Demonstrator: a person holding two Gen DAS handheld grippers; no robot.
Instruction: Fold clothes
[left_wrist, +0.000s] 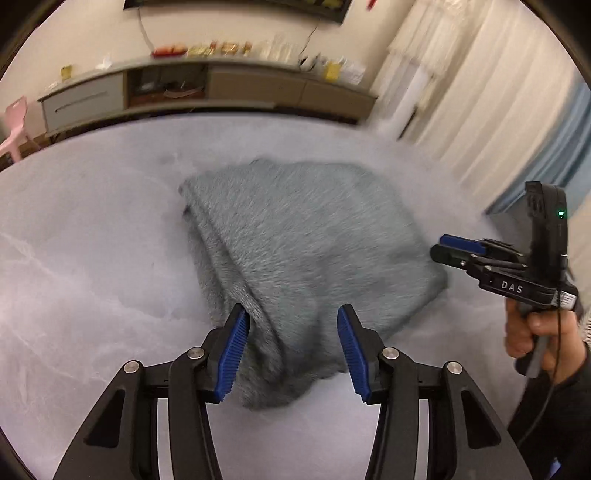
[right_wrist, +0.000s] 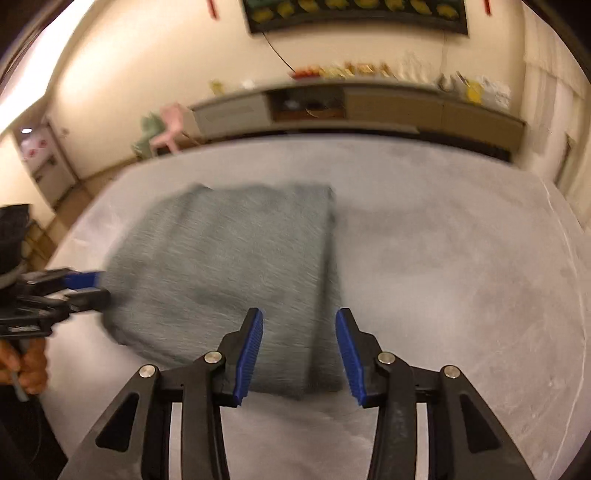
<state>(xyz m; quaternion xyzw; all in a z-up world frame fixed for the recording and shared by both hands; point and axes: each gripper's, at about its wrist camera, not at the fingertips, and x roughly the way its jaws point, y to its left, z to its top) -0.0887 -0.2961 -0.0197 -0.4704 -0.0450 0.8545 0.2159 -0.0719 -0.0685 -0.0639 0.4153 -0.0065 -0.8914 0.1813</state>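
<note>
— While the grey fuzzy garment (left_wrist: 295, 251) lay folded on the pale marbled table (left_wrist: 81, 266), where were the two grippers?

— Both hovered at its near side. From the left wrist camera the left gripper (left_wrist: 293, 350) had its jaws spread wide, the blue ribbed pads (left_wrist: 232, 354) standing apart with a near corner of the garment showing between them. Nothing was pinched; whether the pads touched the cloth, I could not tell.

— And the other one?

— The right gripper (right_wrist: 299, 354) was spread as well, its blue pads (right_wrist: 249, 356) apart over the garment's near right edge. In the left view it appeared from the side (left_wrist: 456, 249), just beside the garment's right edge, gripped by a hand (left_wrist: 532, 328) in a dark sleeve.

— How did the garment sit?

— As a compact, roughly rectangular bundle around the middle of the table, with layered folds visible along its left edge in the left view. In the right wrist view it (right_wrist: 229, 273) reached from the middle of the table toward the left, and the left gripper (right_wrist: 83, 286) was at its left edge, held by a hand (right_wrist: 27, 365).

— Anything behind?

— A long low cabinet (left_wrist: 207, 92) against the wall with blurred items on top, a pink chair (left_wrist: 14, 129) at the left, and pale curtains (left_wrist: 491, 96) on the right. Both views were smeared by motion blur.
</note>
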